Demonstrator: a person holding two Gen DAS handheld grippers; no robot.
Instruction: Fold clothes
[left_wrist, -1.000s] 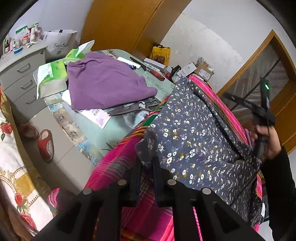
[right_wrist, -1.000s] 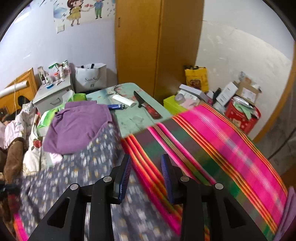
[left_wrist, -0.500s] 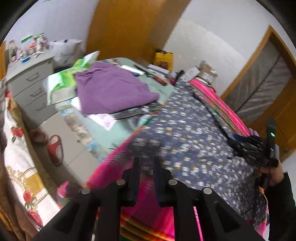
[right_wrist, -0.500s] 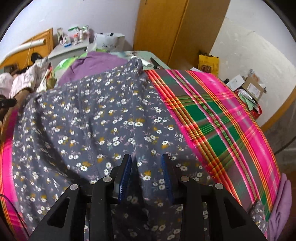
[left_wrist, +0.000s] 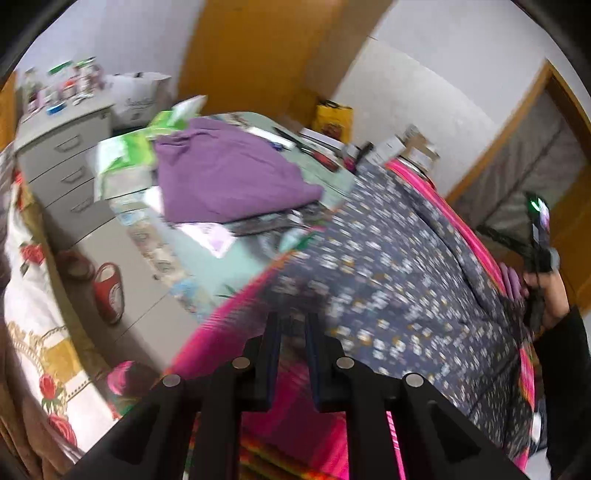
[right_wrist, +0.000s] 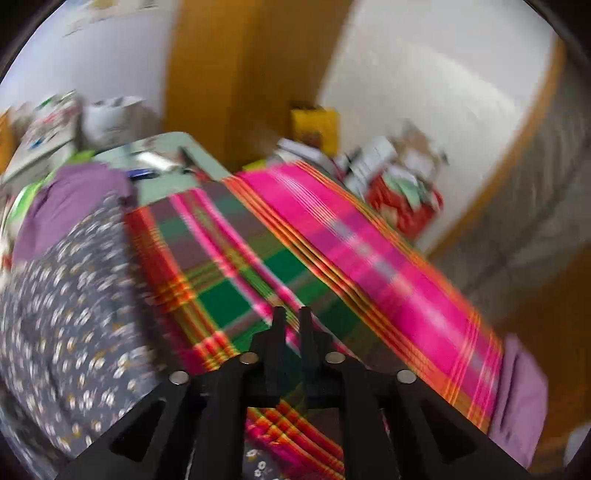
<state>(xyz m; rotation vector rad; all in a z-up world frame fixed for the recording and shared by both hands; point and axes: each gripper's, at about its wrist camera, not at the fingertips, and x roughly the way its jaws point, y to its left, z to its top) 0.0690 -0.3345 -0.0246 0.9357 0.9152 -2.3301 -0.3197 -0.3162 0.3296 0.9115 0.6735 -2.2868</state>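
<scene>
— What were the claws doing?
— The left gripper, pitched downward, pinched the near edge of the floral garment. The right gripper, tilted likewise, had just been closing; its jaws stood slightly apart, nothing visibly between them.
— And beyond?
— Under and ahead of the right lay the plaid blanket, the garment to its left.

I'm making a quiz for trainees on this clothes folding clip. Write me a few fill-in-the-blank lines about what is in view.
1. The grey garment carries a small ____ print.
2. It lies on a striped blanket that is mostly ____.
3. On the green table lies a plain ____ garment.
4. On the floor beside the drawers stands a ____ slipper.

Missing words: flower; pink; purple; red
</scene>
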